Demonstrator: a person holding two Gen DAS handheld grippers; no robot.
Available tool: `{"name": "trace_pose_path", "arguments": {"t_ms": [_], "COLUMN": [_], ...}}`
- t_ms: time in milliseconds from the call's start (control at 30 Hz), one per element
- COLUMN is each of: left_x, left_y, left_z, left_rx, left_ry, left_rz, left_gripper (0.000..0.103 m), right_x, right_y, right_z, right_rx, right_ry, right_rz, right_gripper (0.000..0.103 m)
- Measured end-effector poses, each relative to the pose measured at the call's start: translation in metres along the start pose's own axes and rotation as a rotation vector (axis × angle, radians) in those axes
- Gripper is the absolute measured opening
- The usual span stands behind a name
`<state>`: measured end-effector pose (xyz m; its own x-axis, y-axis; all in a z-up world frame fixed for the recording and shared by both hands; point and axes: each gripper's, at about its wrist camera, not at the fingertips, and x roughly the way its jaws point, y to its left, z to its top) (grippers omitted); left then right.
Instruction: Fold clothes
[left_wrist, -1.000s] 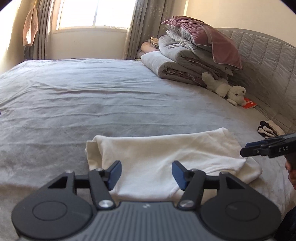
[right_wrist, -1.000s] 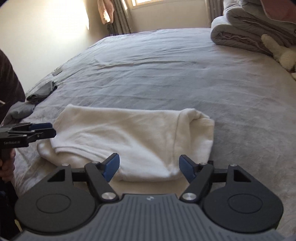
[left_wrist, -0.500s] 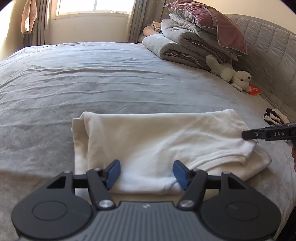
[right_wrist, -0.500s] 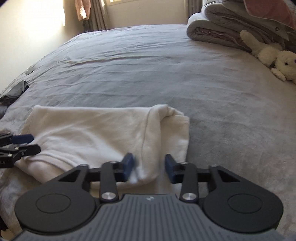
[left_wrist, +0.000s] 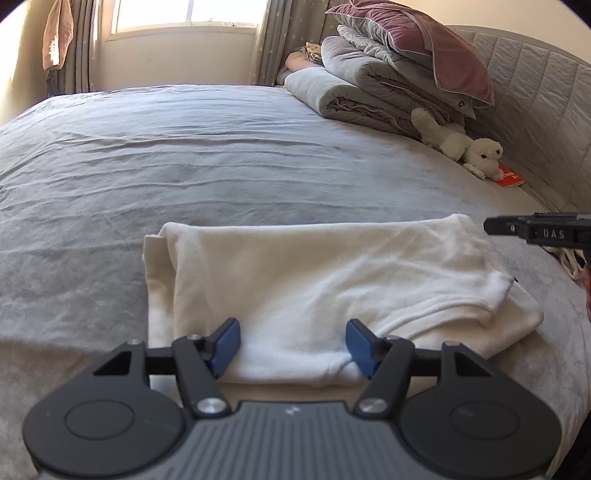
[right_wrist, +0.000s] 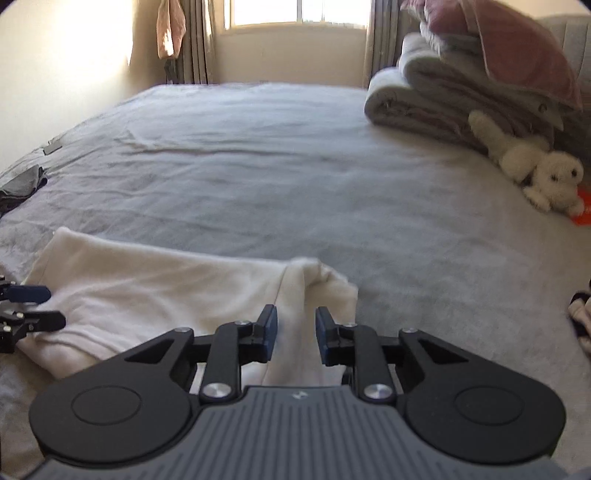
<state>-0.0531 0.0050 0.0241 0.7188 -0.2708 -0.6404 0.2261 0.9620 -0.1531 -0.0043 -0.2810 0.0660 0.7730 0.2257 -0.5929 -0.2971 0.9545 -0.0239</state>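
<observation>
White garment lies half-folded on the bed. My right gripper is closing on its end fold; my left gripper straddles the near edge, released, ready for a paired lift.

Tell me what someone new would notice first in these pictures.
A folded cream-white fleece garment lies on the near part of the wide grey bed cover. By the quilted headboard, a white plush dog leans against stacked grey quilts topped with a mauve pillow. The right tool is closing around the garment's edge.
</observation>
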Motion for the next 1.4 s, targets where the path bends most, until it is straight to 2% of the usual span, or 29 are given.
{"name": "trace_pose_path", "arguments": {"t_ms": [67, 167, 400, 533, 633, 833, 933, 1033, 1167, 1267, 1400], "left_x": [0.0, 0.0, -0.002, -0.007, -0.014, -0.011, 0.001, 0.014, 0.019, 0.021, 0.024], "left_y": [0.0, 0.0, 0.005, 0.012, 0.017, 0.017, 0.024, 0.035, 0.045, 0.045, 0.034], "left_z": [0.0, -0.001, 0.0, 0.007, 0.013, 0.025, 0.032, 0.034, 0.033, 0.03, 0.024], "left_rx": [0.0, 0.001, -0.004, -0.031, -0.057, -0.025, -0.046, -0.078, -0.111, -0.102, -0.029], "left_ry": [0.0, -0.004, -0.003, -0.009, -0.045, -0.097, -0.098, -0.083, -0.087, -0.077, -0.066], "left_rz": [0.001, -0.002, -0.025, -0.06, -0.078, -0.046, -0.019, -0.025, -0.046, -0.047, 0.002], "left_gripper": [0.065, 0.065, 0.065, 0.066, 0.066, 0.072, 0.072, 0.071, 0.071, 0.07, 0.069], "right_x": [0.0, 0.014, 0.064, 0.059, 0.052, 0.028, 0.031, 0.042, 0.046, 0.046, 0.046], "right_y": [0.002, 0.009, 0.01, 0.015, 0.01, 0.02, 0.03, 0.035, 0.037, 0.035, 0.035], "right_z": [0.006, 0.014, 0.0, -0.004, -0.001, 0.003, 0.001, -0.004, -0.011, -0.012, -0.012], "right_rx": [0.0, -0.034, -0.043, -0.075, -0.031, -0.017, -0.054, -0.076, -0.101, -0.086, -0.077], "right_ry": [-0.058, -0.078, 0.086, 0.071, 0.06, -0.003, 0.014, 0.073, 0.081, 0.087, 0.091], "right_rz": [-0.006, -0.012, -0.045, -0.06, -0.048, -0.013, 0.002, -0.006, -0.005, 0.001, 0.004], "right_gripper": [0.023, 0.014, 0.011, 0.012, 0.012, 0.016, 0.017, 0.019, 0.019, 0.019, 0.019]}}
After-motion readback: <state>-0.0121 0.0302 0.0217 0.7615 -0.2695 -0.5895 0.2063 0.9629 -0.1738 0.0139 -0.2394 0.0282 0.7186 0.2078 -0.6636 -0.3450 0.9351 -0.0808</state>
